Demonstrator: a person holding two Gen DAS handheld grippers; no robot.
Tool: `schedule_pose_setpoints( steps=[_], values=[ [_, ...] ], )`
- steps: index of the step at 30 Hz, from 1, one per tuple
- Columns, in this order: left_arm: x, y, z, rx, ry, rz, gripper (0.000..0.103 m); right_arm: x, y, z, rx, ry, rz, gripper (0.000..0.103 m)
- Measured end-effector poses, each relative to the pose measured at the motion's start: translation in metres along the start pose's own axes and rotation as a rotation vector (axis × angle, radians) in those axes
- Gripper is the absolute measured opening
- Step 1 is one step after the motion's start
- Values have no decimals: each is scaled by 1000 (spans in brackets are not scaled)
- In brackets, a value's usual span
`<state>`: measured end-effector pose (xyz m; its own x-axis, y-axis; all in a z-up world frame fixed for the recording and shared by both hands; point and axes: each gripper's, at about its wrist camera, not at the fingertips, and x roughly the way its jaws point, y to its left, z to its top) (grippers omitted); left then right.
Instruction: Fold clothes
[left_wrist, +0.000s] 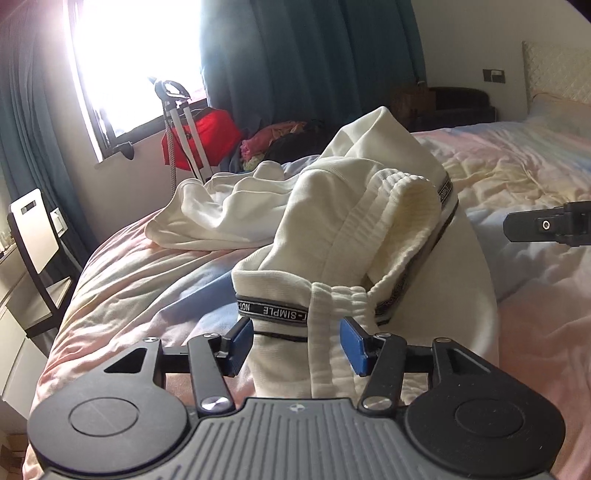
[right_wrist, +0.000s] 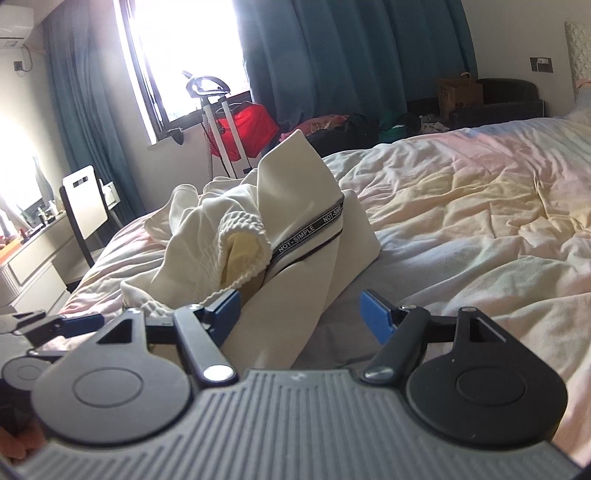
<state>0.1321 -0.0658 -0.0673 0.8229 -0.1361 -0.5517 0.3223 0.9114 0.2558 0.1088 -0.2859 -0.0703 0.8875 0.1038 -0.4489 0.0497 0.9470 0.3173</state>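
My left gripper (left_wrist: 297, 345) stands apart around the cream trousers (left_wrist: 332, 236); my right gripper (right_wrist: 301, 317) gapes, trousers brushing its left finger.

A cream garment (left_wrist: 332, 221) with a black band lettered "SIMPLE" is seen heaped on a pastel quilt (left_wrist: 140, 280). The left gripper (left_wrist: 297, 343) is held at six o'clock, its blue pads (left_wrist: 240, 343) spread apart, with a hanging fold of the cloth lying between them. A dark part of the right gripper (left_wrist: 546, 225) is seen at three o'clock. A red bag (left_wrist: 207, 136) is placed at eleven o'clock under the window
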Motion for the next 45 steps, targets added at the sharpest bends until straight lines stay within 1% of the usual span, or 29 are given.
schedule_pose_setpoints(
  steps=[2, 4, 5, 8, 9, 11, 13, 15, 17, 21, 24, 29, 30, 32, 34, 35, 36, 38, 39, 40, 41, 42, 45],
  values=[
    [1, 3, 0, 16, -20, -29, 56, 4, -4, 0, 19, 13, 3, 74],
    [-1, 8, 0, -5, -25, -56, 65, 9, -9, -1, 38, 26, 6, 74],
    [-1, 10, 0, -20, -22, -79, 67, 10, -10, 0, 43, 27, 5, 74],
    [2, 7, -2, -19, -3, -134, 71, 9, -12, 5, 39, 12, -8, 74],
    [5, 5, -3, -25, 7, -129, 74, 8, -12, 7, 38, 7, -13, 74],
    [16, 4, -9, -47, 36, -97, 75, 8, -13, 10, 36, -3, -22, 74],
    [24, 9, -10, -100, 45, -66, 75, 8, -15, 13, 37, -9, -29, 74],
    [25, 22, -8, -200, 57, -68, 75, 10, -17, 13, 47, 0, -32, 74],
    [21, 43, -7, -341, 63, -70, 75, 14, -15, 12, 36, 10, -31, 74],
    [13, 70, -11, -458, 62, 10, 75, 20, 2, 7, -22, 30, -4, 74],
    [6, 91, -13, -545, 61, 71, 75, 28, 22, 3, -64, 75, 35, 74],
    [10, 98, -13, -536, 43, 88, 75, 66, 69, 6, -61, 190, 107, 74],
    [11, 96, -12, -525, 43, 93, 75, 75, 78, 6, -64, 213, 102, 72],
    [14, 94, -11, -503, 43, 101, 75, 93, 97, 6, -78, 252, 62, 73],
    [19, 92, -11, -472, 27, 130, 75, 111, 114, 2, -123, 290, 19, 72],
    [21, 92, -11, -462, 24, 137, 75, 119, 120, -3, -151, 311, -2, 70],
    [23, 93, -12, -454, 23, 144, 75, 126, 126, -7, -180, 329, -23, 66],
    [27, 96, -15, -470, 27, 148, 75, 131, 128, -13, -200, 350, -35, 57],
    [29, 98, -16, -486, 32, 144, 75, 126, 127, -13, -197, 343, -40, 45],
    [28, 101, -16, -497, 28, 137, 75, 118, 124, -11, -199, 321, -59, 29],
    [28, 103, -16, -508, 24, 130, 75, 109, 122, -9, -200, 299, -78, 19],
    [27, 105, -16, -519, 20, 123, 75, 101, 120, -7, -202, 276, -96, 12],
    [24, 109, -15, -540, 11, 104, 75, 65, 106, 6, -209, 188, -161, 10]
  ],
)
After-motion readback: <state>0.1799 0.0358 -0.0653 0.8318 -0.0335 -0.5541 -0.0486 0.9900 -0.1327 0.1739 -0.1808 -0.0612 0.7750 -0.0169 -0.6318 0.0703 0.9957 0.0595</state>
